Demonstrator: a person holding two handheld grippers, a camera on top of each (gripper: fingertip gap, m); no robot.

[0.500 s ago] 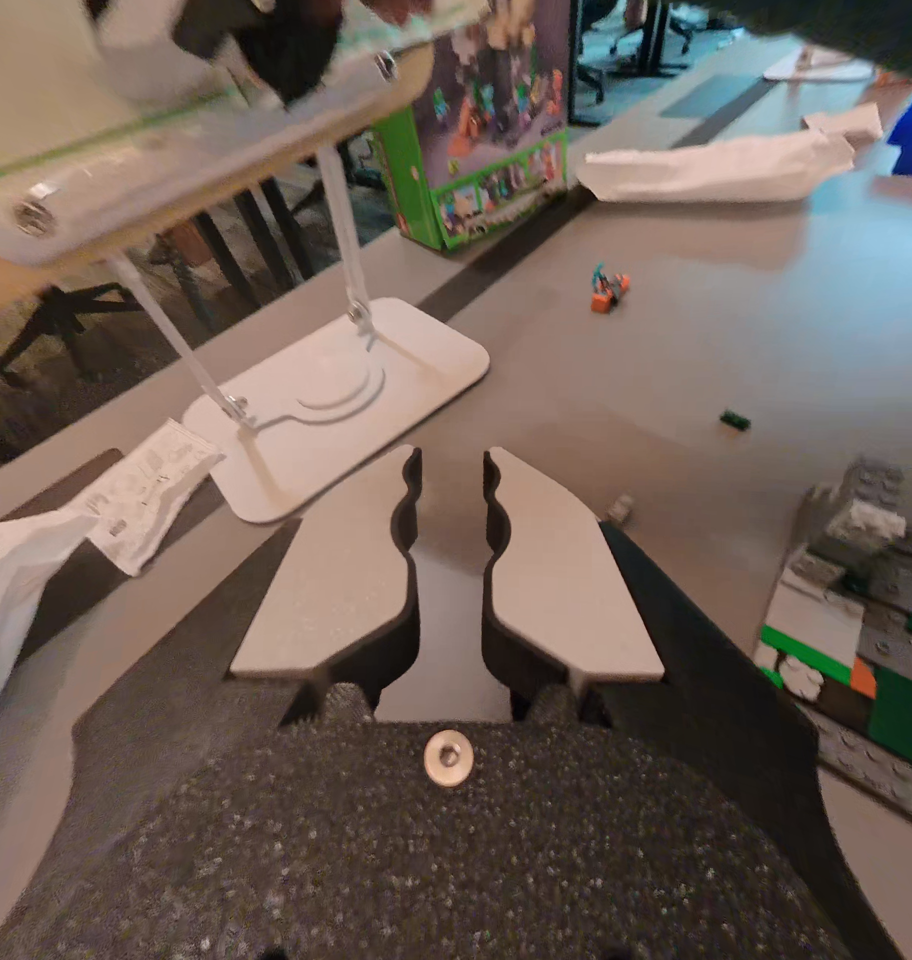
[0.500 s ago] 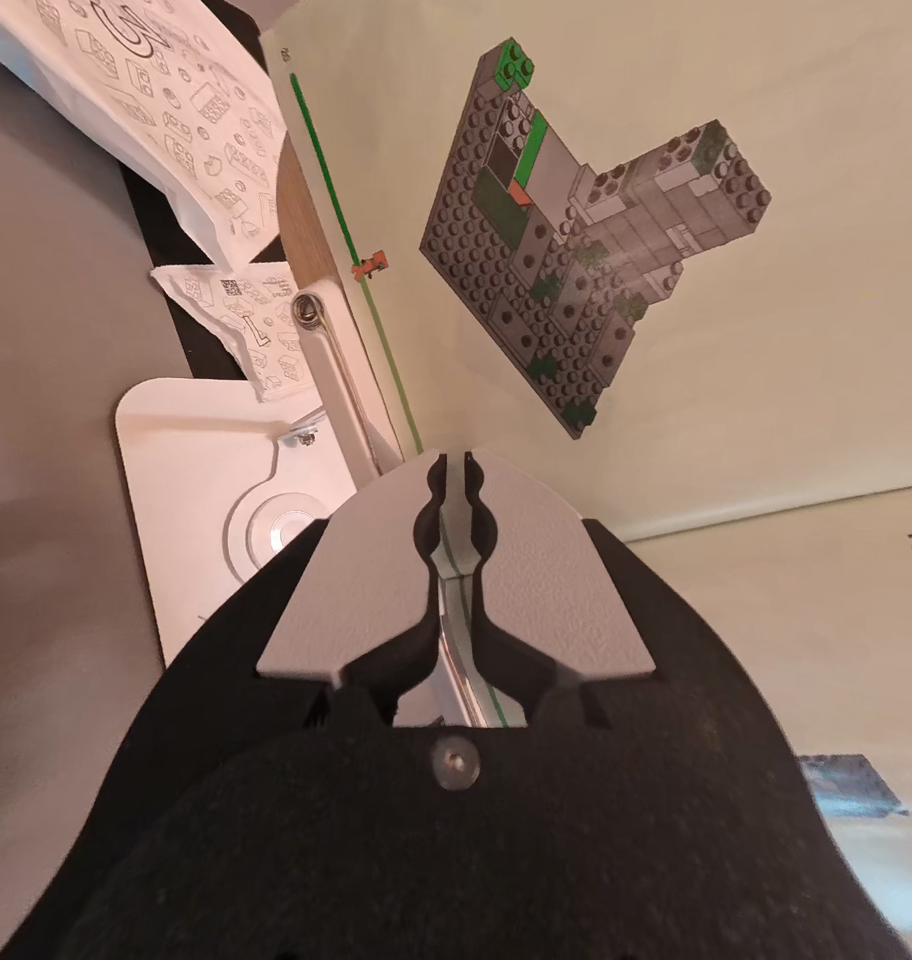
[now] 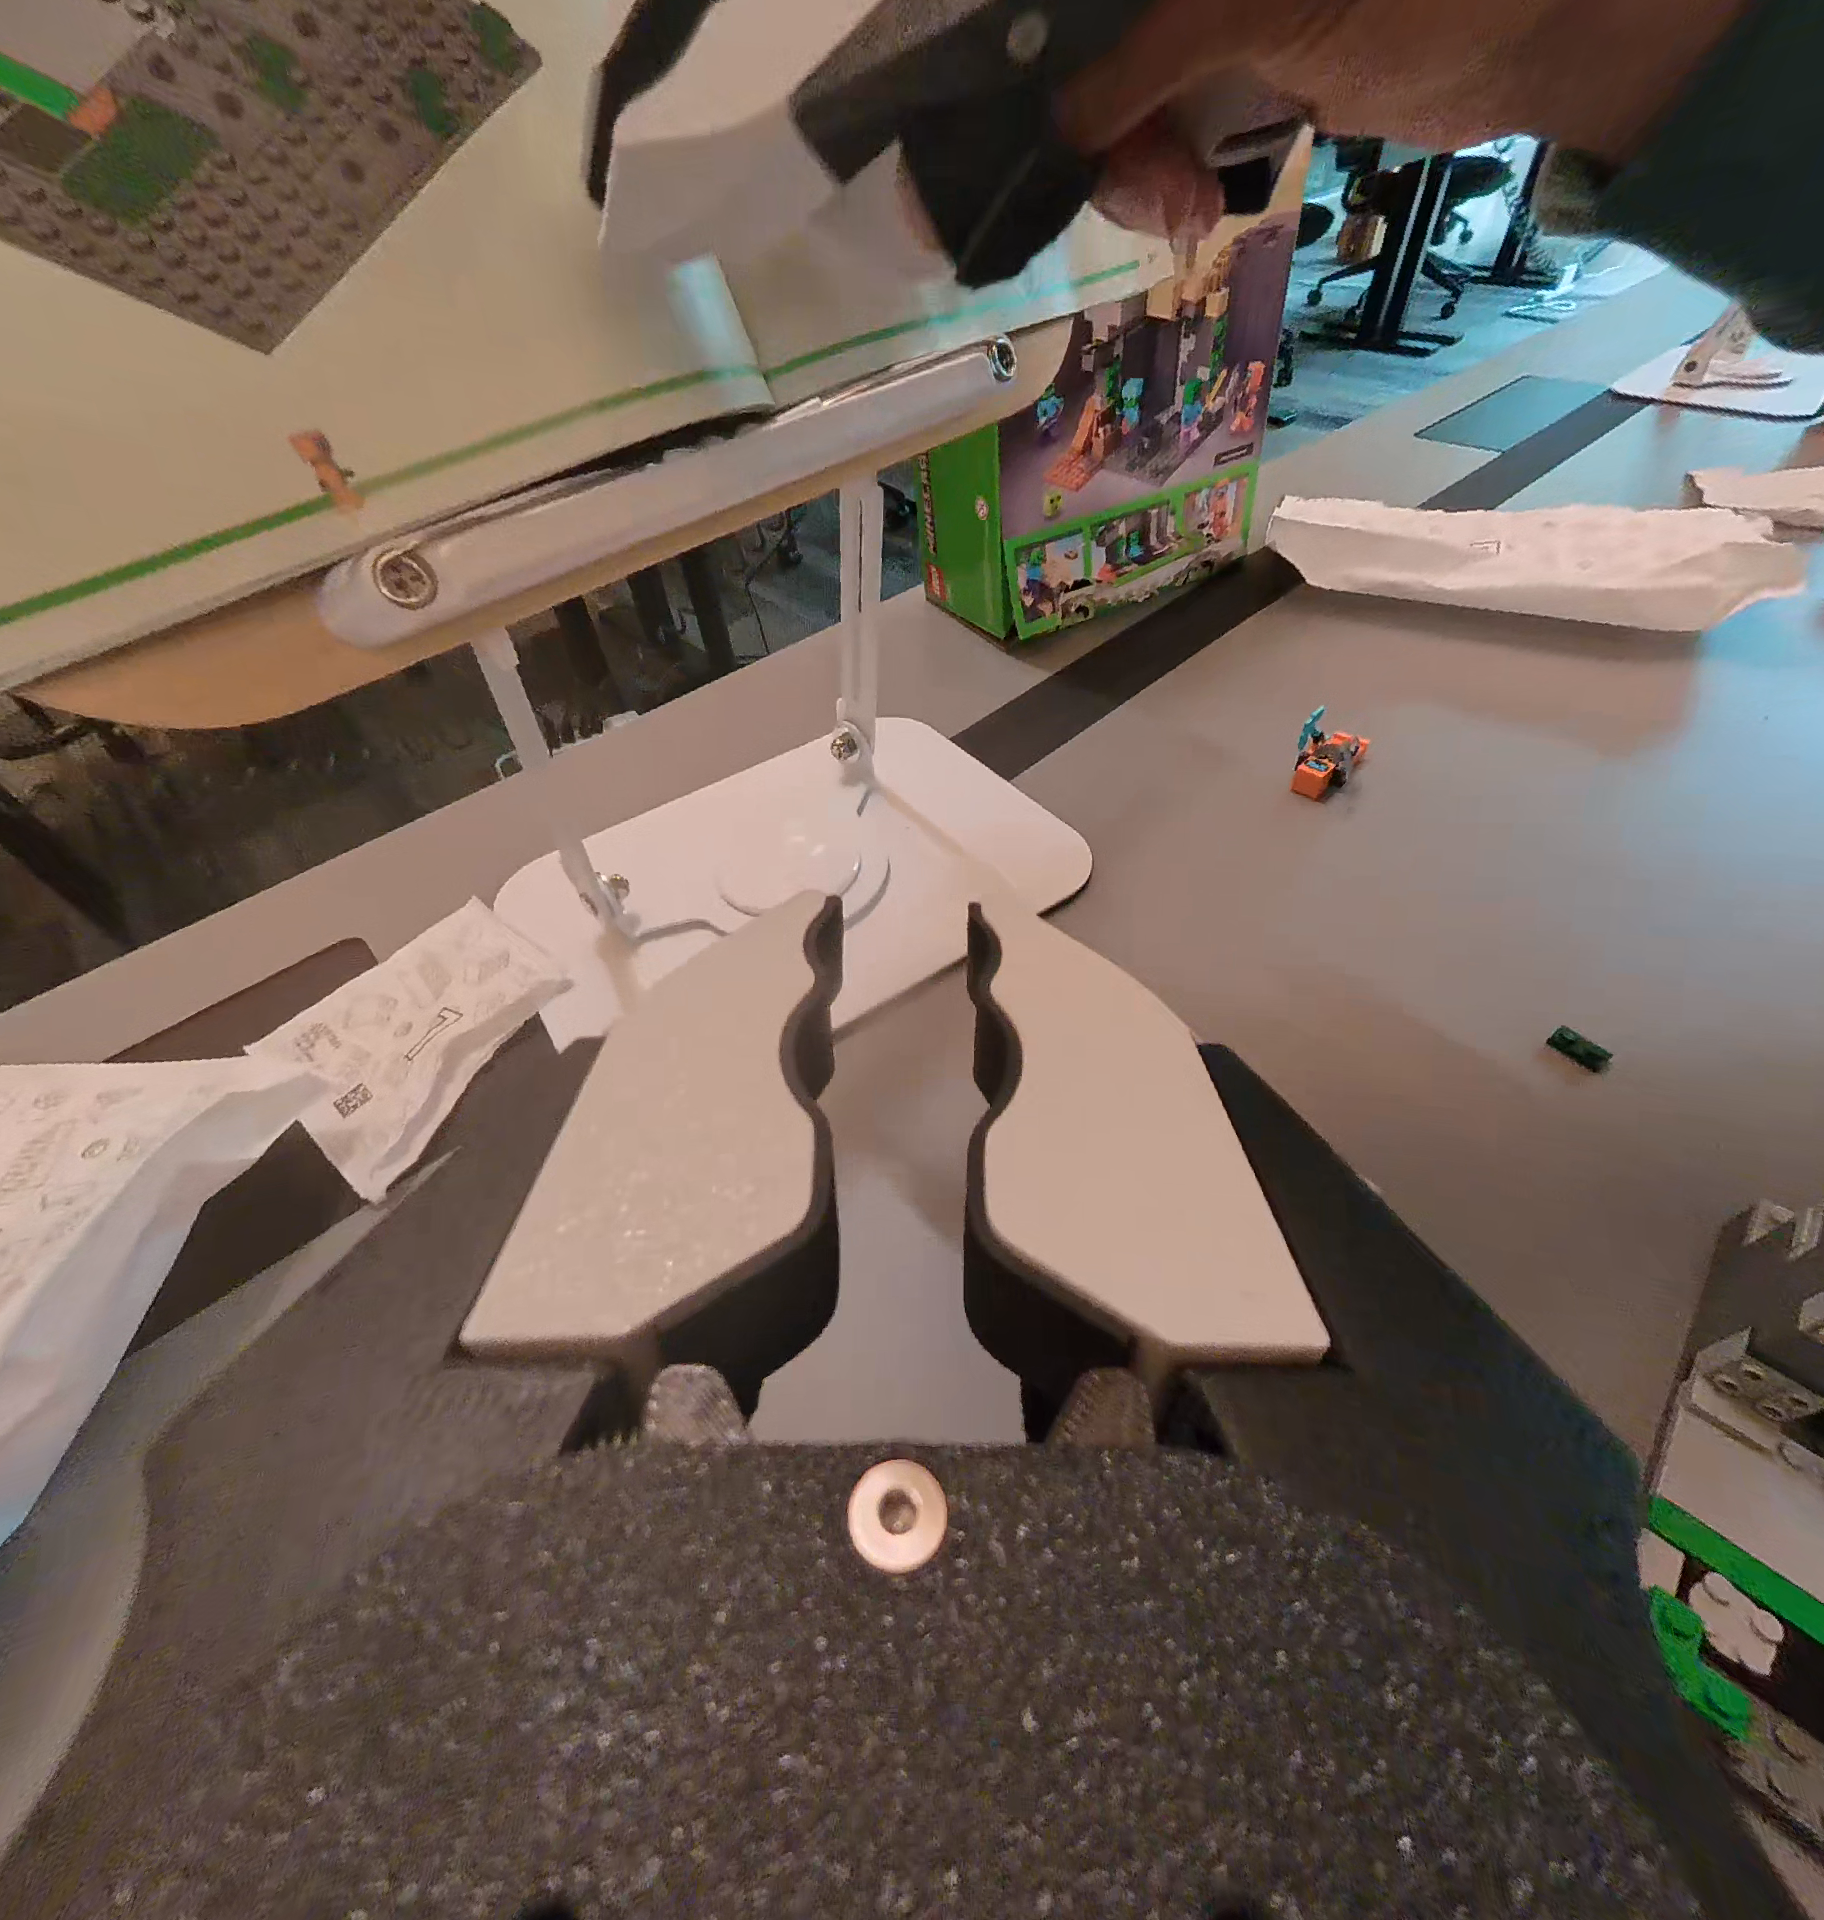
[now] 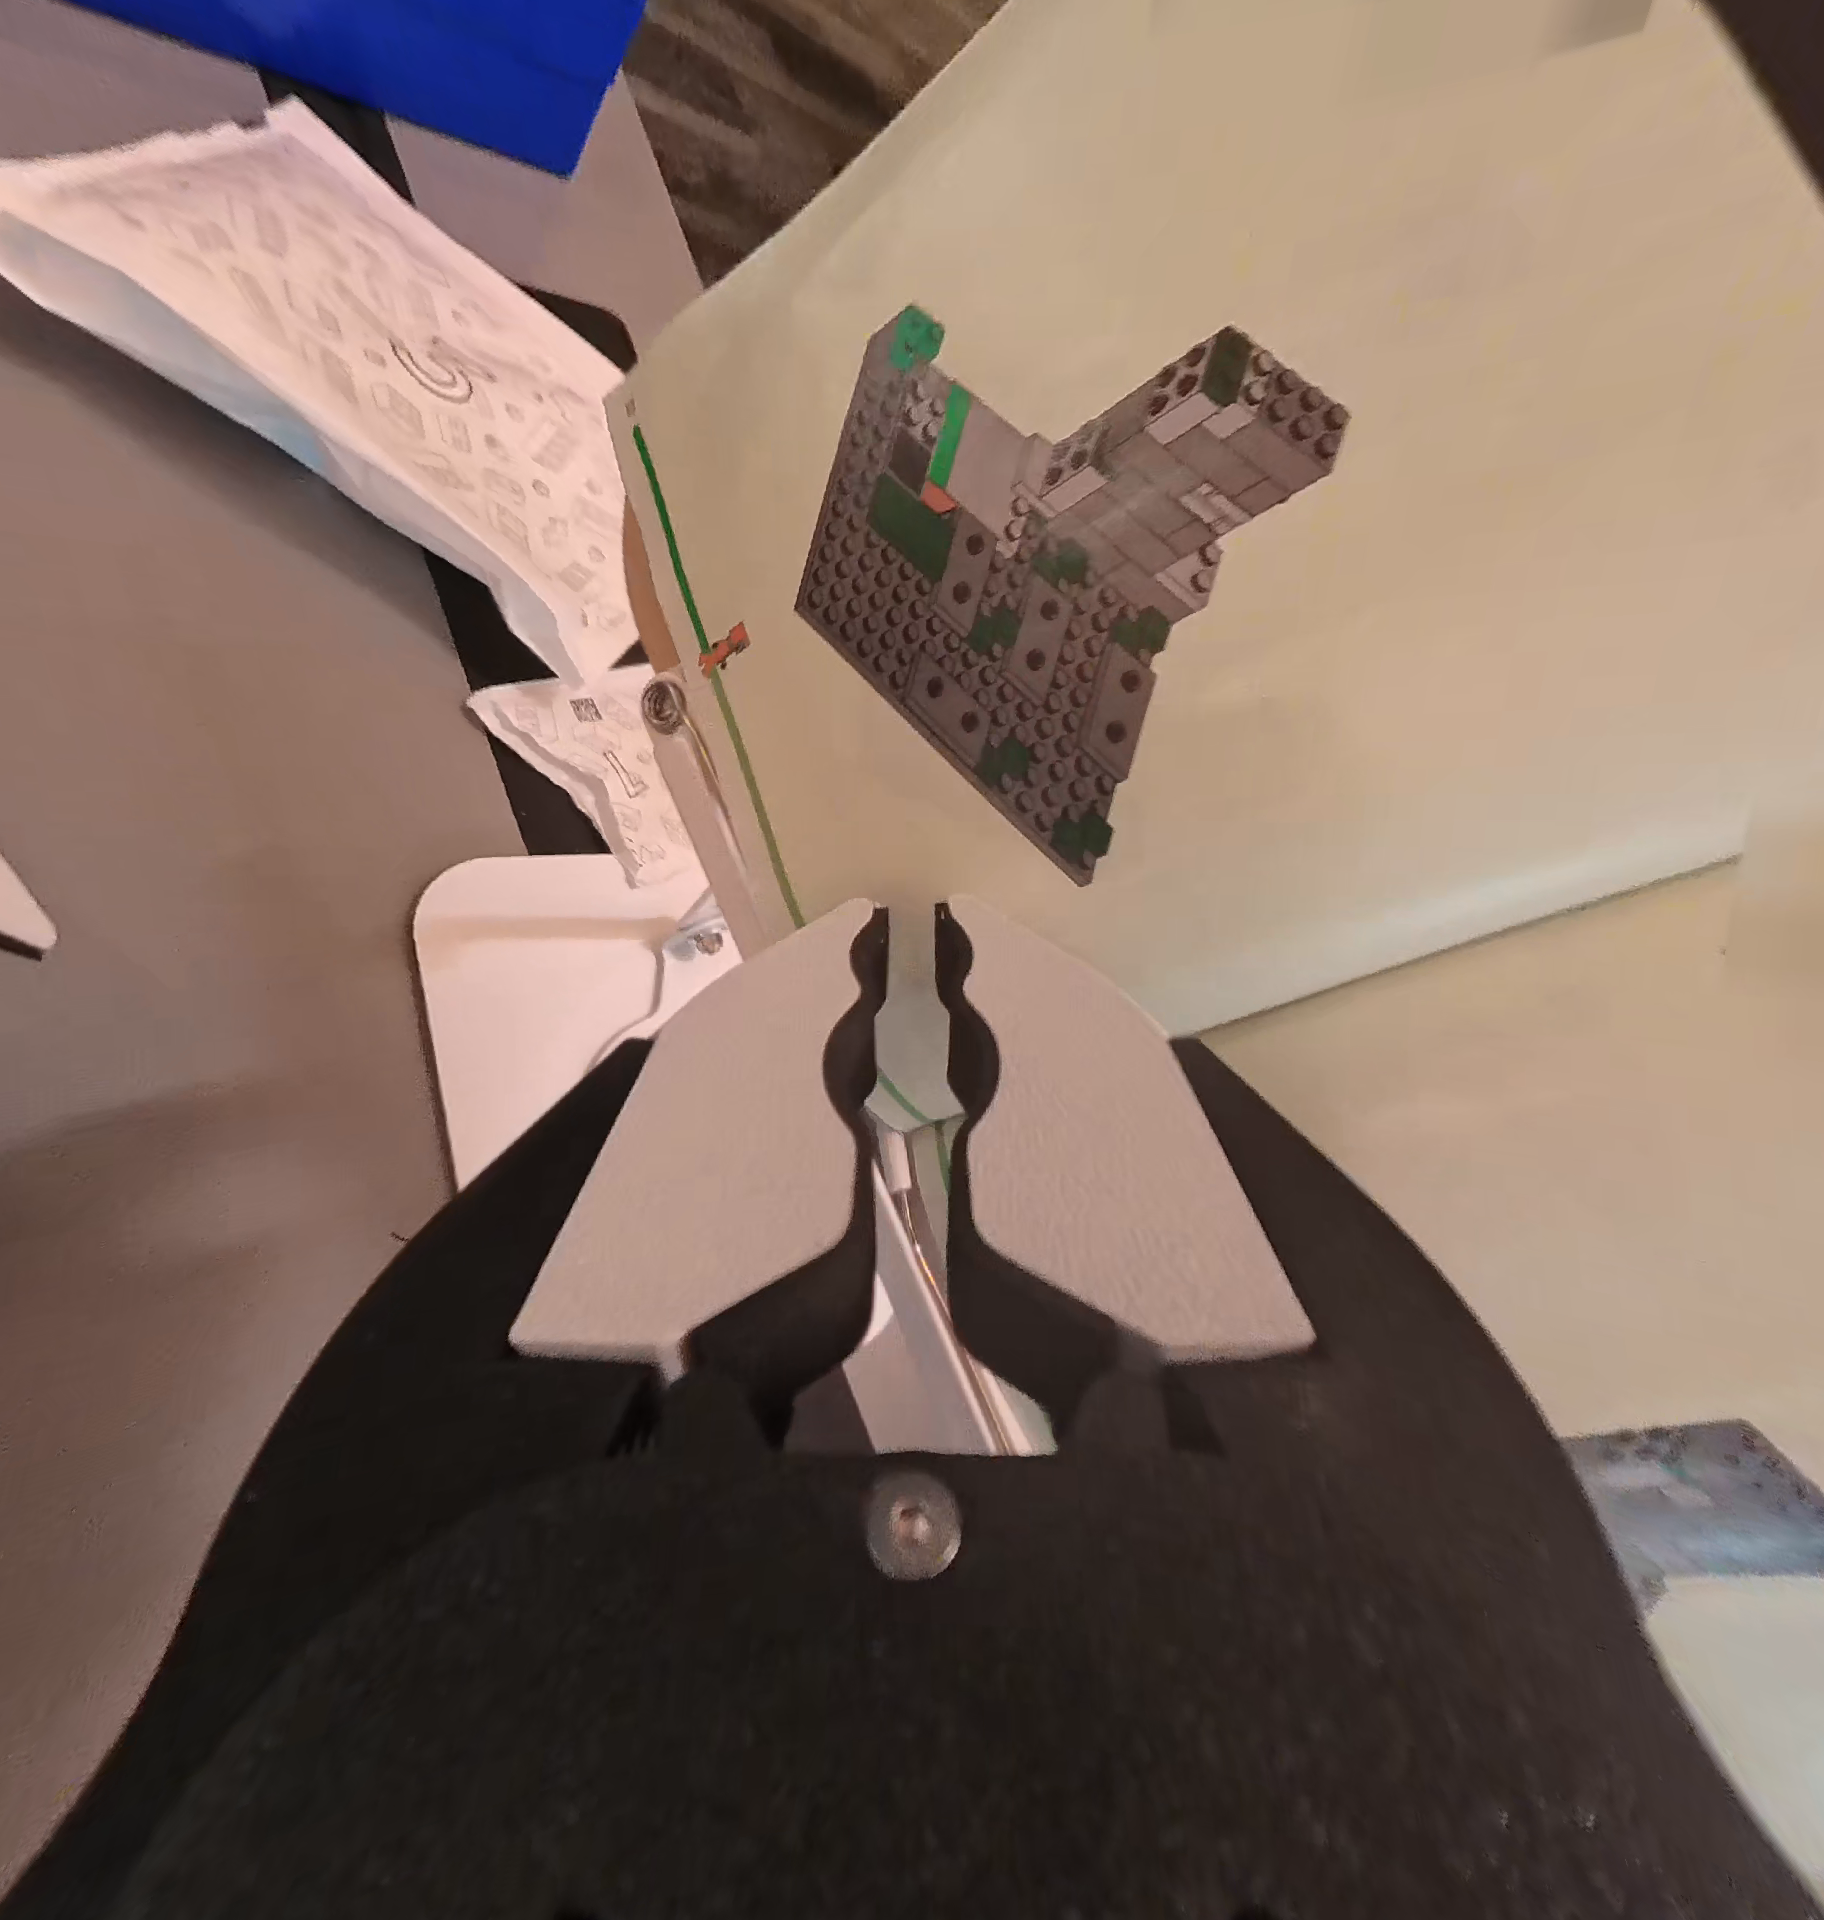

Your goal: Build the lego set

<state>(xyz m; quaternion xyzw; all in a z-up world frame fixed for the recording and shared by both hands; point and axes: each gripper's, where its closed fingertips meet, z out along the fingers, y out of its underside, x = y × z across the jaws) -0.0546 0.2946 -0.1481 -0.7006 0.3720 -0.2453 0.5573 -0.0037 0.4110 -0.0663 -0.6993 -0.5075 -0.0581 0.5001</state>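
Right tool (image 4: 908, 920) nearly closed on glossy booklet page (image 4: 1407, 831)

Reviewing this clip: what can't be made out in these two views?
- Lego build: left wrist view, cut off by the right edge.
- Small dark piece on the table: left wrist view, too small to identify.
- Whether the right gripper grips the booklet page: right wrist view, its fingers hide the contact; left wrist view is blurred there.

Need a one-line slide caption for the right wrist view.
Right gripper pinching the instruction booklet's page corner on its white stand.
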